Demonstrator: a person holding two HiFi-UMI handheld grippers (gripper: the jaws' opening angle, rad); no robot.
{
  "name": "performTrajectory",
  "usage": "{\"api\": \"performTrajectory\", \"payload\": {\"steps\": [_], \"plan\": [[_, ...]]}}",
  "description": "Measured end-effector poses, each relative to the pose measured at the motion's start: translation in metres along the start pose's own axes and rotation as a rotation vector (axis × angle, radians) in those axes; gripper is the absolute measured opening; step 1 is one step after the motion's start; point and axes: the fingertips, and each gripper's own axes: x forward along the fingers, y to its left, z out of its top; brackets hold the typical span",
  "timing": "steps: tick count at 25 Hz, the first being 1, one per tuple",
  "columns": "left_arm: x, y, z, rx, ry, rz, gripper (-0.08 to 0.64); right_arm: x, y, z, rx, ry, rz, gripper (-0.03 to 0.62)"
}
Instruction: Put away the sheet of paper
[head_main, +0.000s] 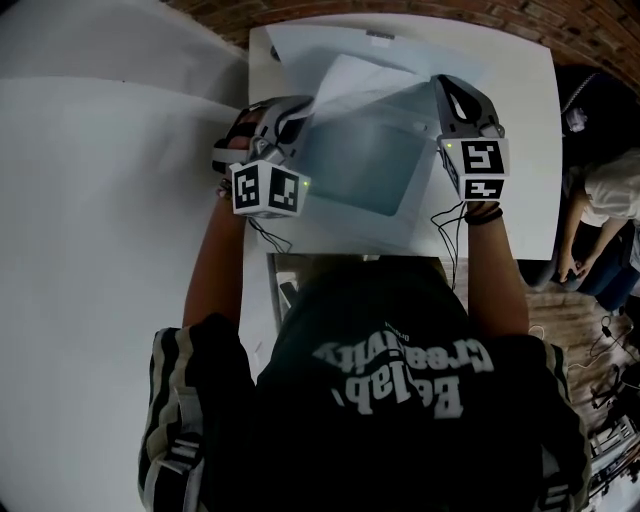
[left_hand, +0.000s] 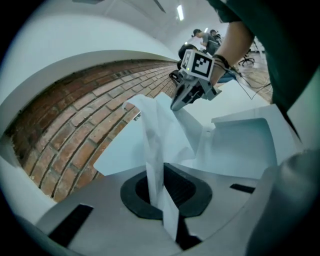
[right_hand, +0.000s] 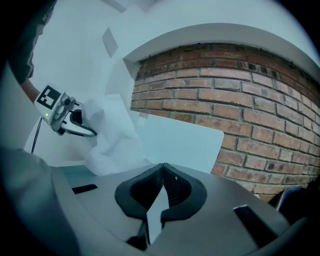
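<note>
Left gripper (left_hand: 162, 187) fingers clenched the paper (left_hand: 160, 130), raised over the sleeve (head_main: 365, 170) on the counter (head_main: 520, 120). Right gripper (right_hand: 161, 175) fingers pinched the sleeve's edge. Uneven pulling could crease or tear the paper.

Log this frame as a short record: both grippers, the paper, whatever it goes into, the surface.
left hand-held gripper: shut on the sheet of paper
right hand-held gripper: shut on a thin pale edge, apparently the plastic sleeve
paper: crumpled, raised, at the sleeve's far left corner
sleeve: grey, see-through, on the table
task state: paper looks mostly outside the sleeve
backdrop: brick wall
</note>
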Motion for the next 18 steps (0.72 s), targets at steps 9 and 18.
{"api": "performTrajectory", "payload": {"steps": [9, 18], "plan": [[0.057, -0.008, 0.010, 0.170, 0.029, -0.106, 0.002, 0.004, -0.010, -0.003, -0.005, -0.021, 0.029, -0.006], [0.093, -0.035, 0.014, 0.411, 0.055, -0.200, 0.002, 0.001, -0.012, 0.000, -0.008, -0.028, 0.043, -0.006]]}}
